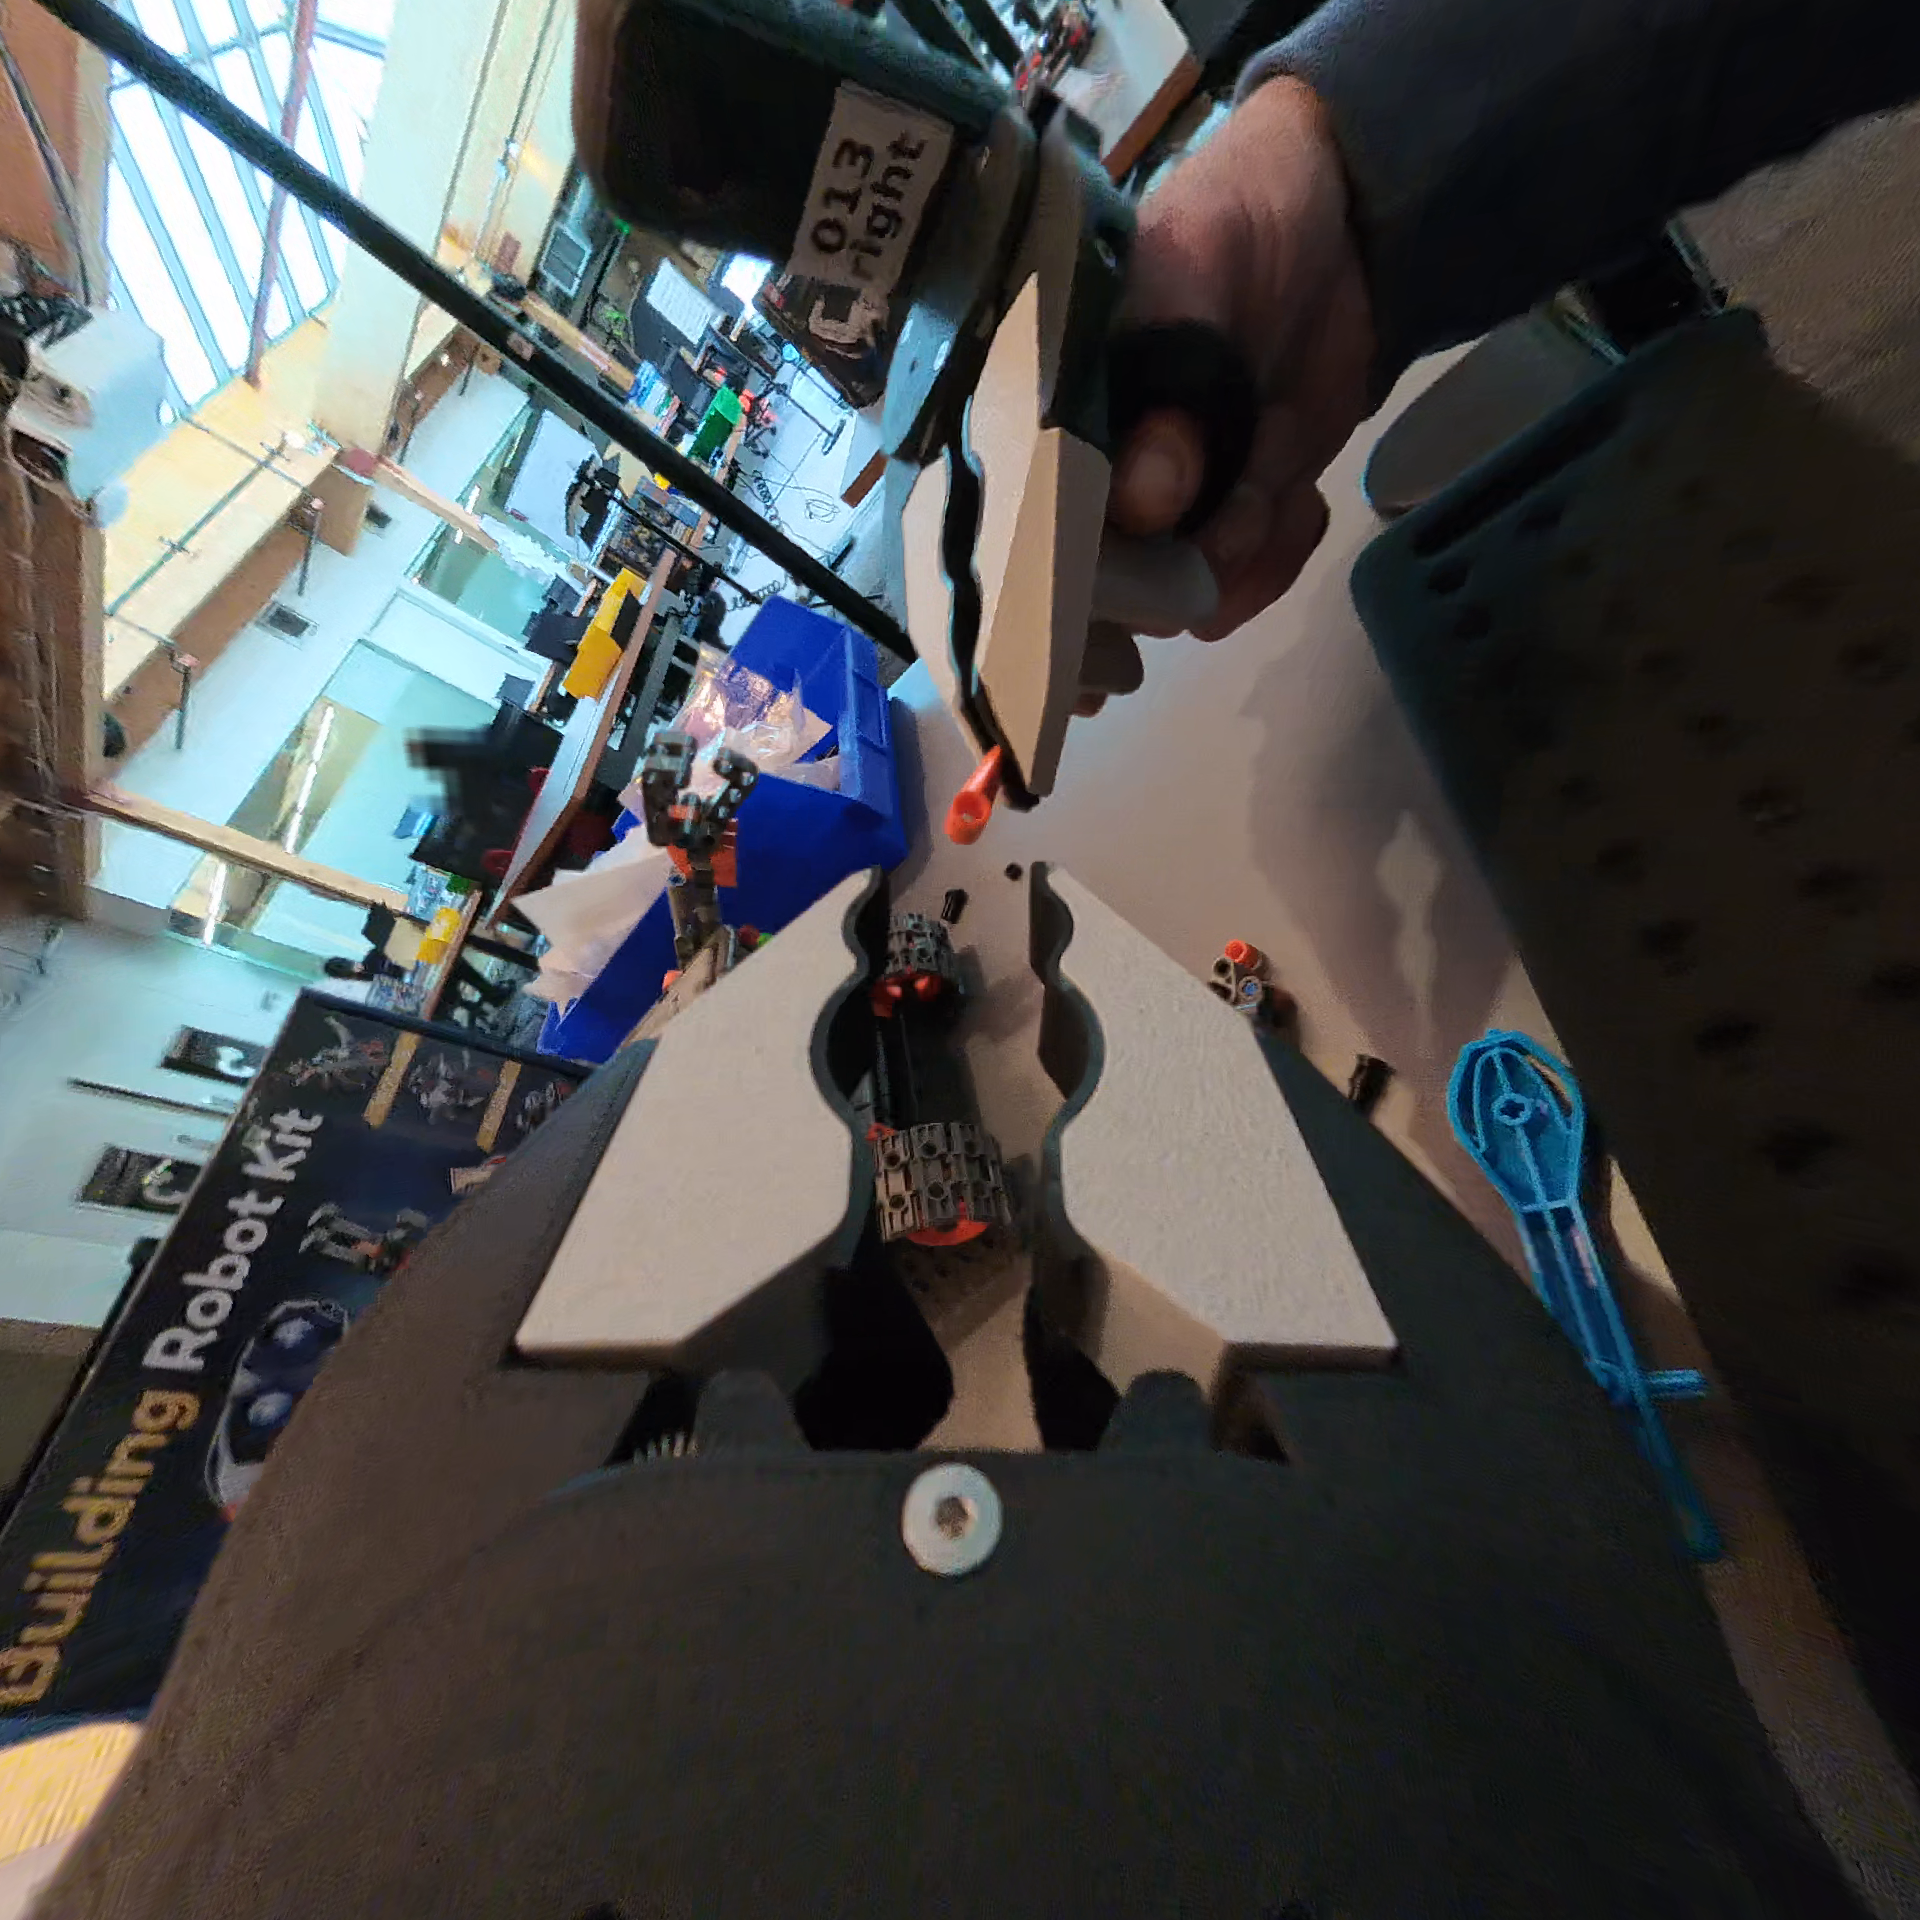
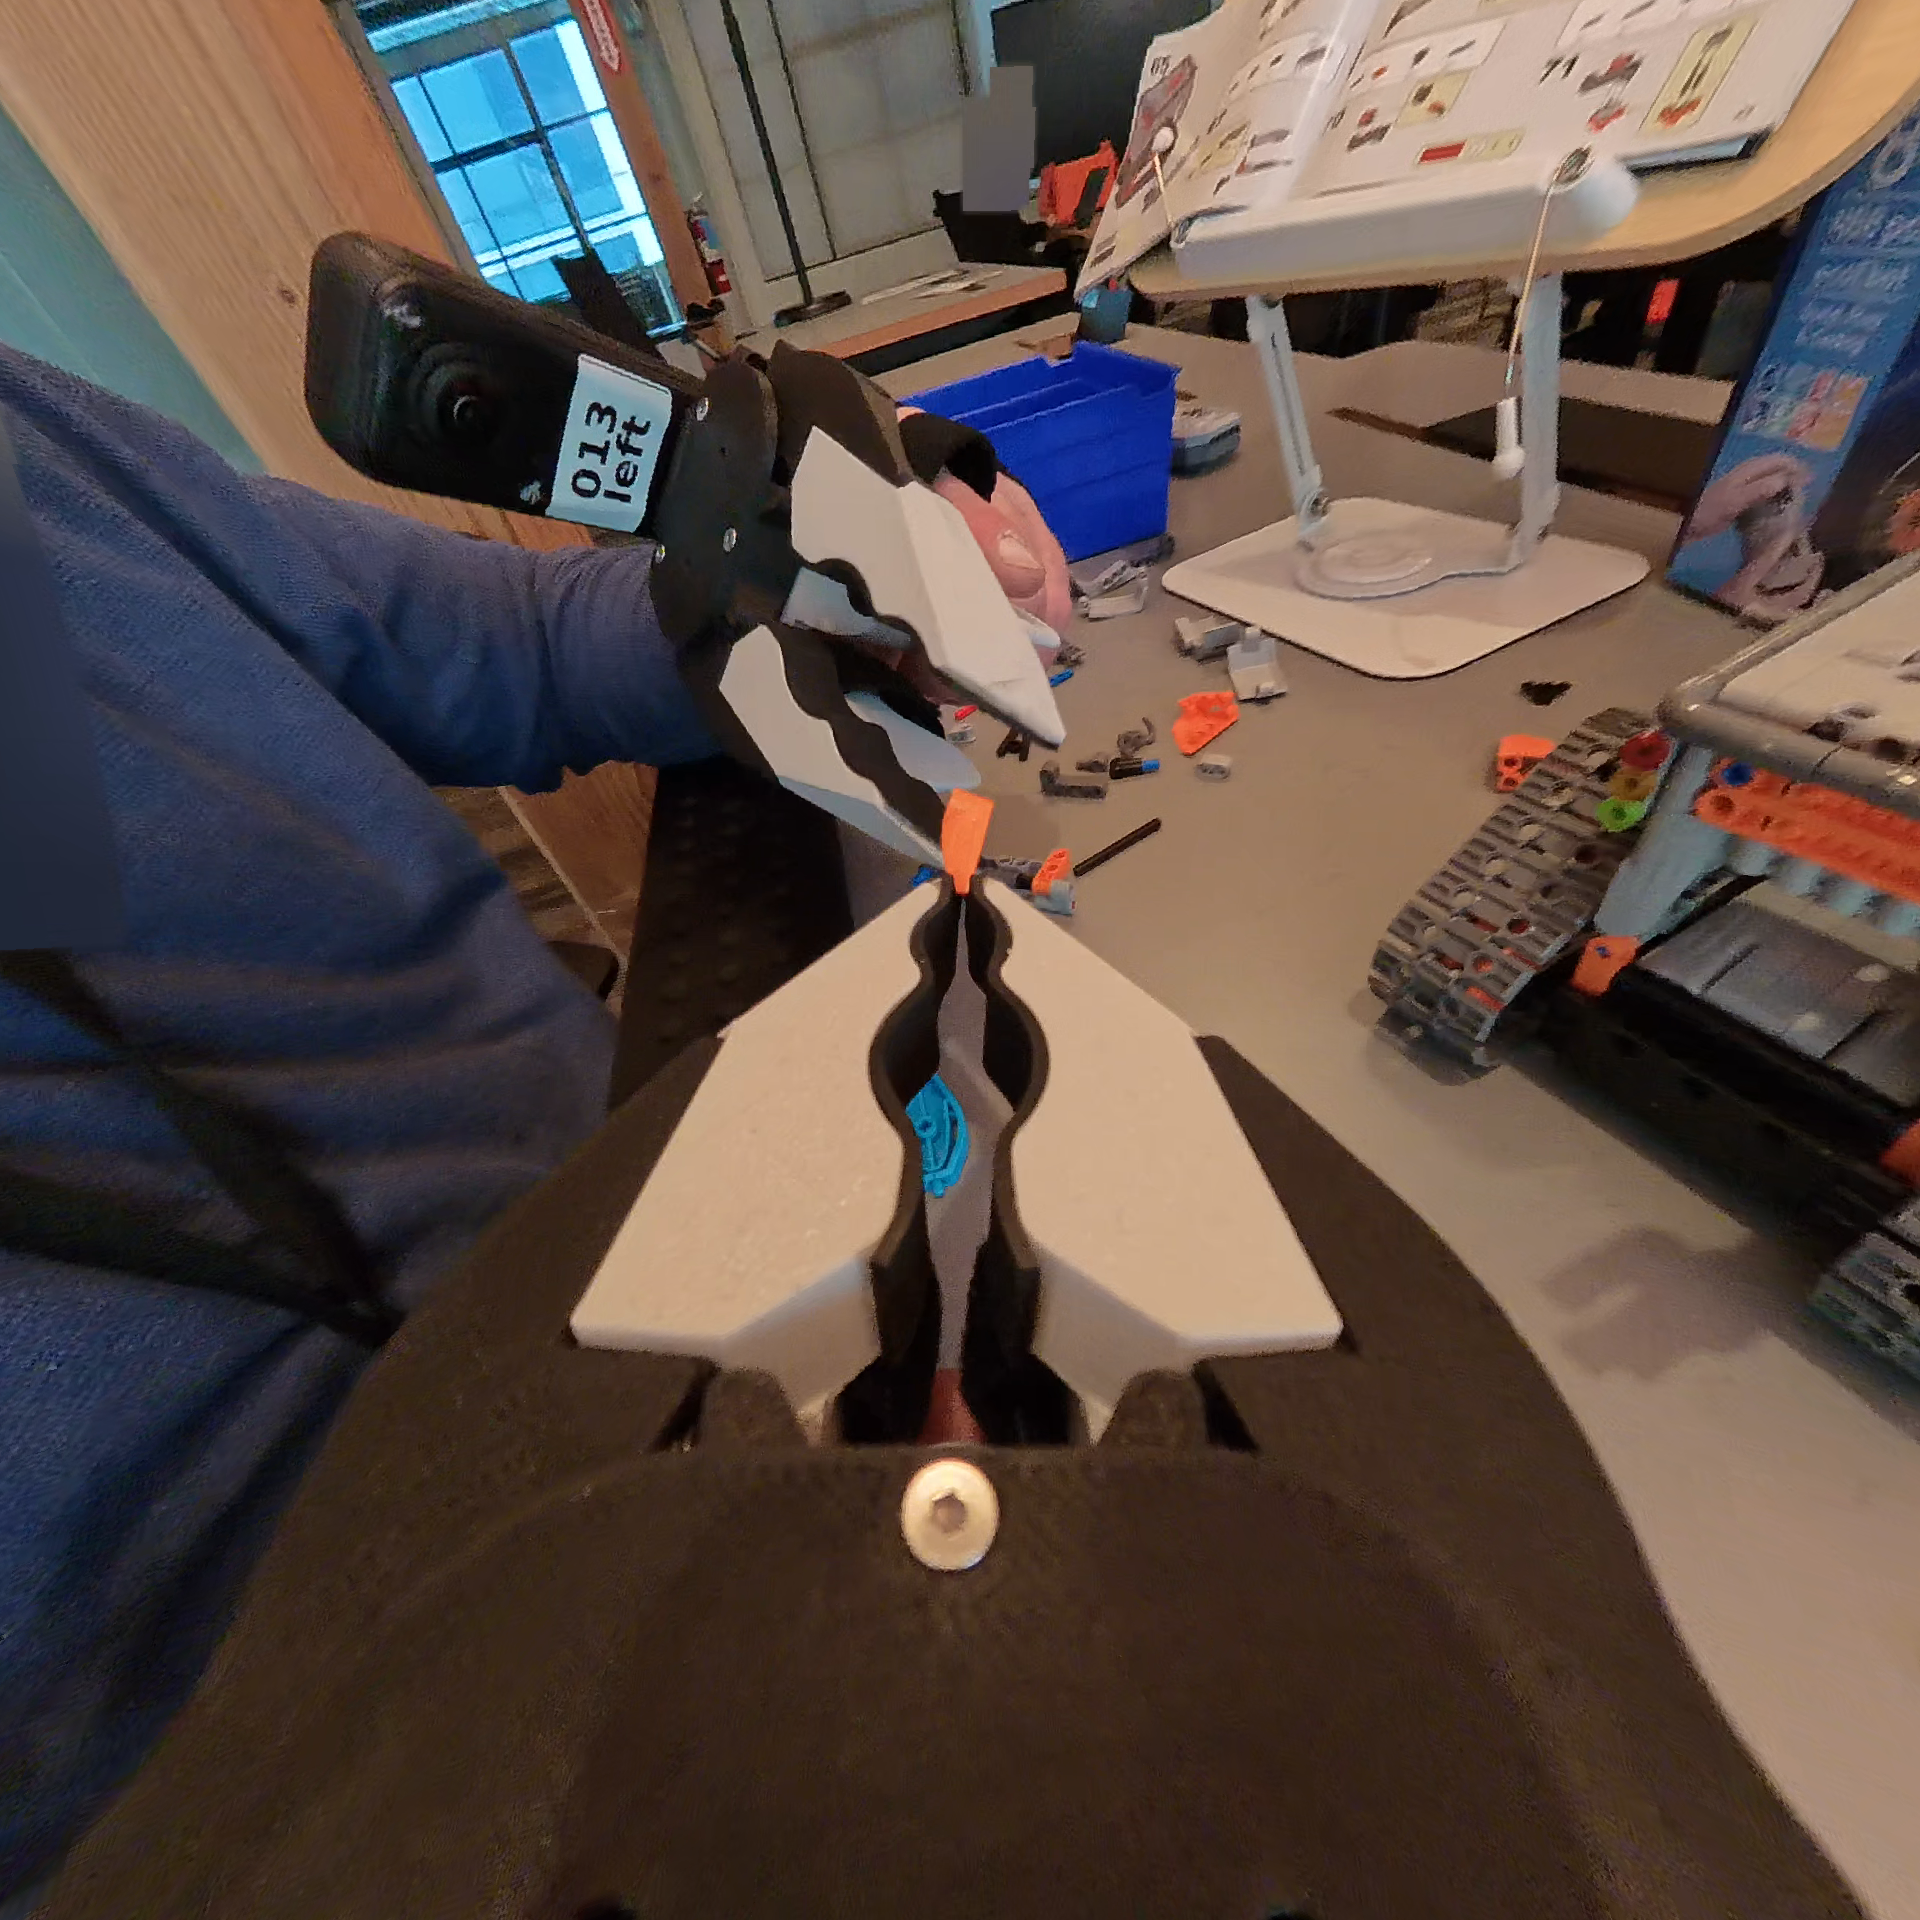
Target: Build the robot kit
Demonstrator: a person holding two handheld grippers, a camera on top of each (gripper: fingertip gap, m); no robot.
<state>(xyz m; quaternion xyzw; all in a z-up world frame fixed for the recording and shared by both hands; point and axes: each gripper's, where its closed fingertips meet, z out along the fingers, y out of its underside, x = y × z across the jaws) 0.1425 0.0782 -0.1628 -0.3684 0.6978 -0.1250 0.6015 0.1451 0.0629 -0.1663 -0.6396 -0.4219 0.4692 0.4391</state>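
My right gripper (image 2: 962,896) is shut on a small flat orange piece (image 2: 964,831), pinched at the fingertips and sticking out forward. In the left wrist view the same orange piece (image 1: 975,808) hangs from the right gripper (image 1: 1013,795). My left gripper (image 1: 956,883) is open with nothing between its pads. In the right wrist view it (image 2: 987,790) hovers just beyond the orange piece, jaws apart. Through its gap, a black axle assembly (image 1: 925,1081) with grey wheels and orange parts lies on the grey table (image 1: 1195,831).
A blue bin (image 2: 1060,436) stands at the back, a book stand (image 2: 1403,561) with an open booklet beside it. A tracked model (image 2: 1538,883) sits at right. Loose parts (image 2: 1143,748) are scattered mid-table. A blue tool (image 1: 1538,1174) and a kit box (image 1: 260,1299) lie near me. Both grippers' tips are close together, under 4 cm apart.
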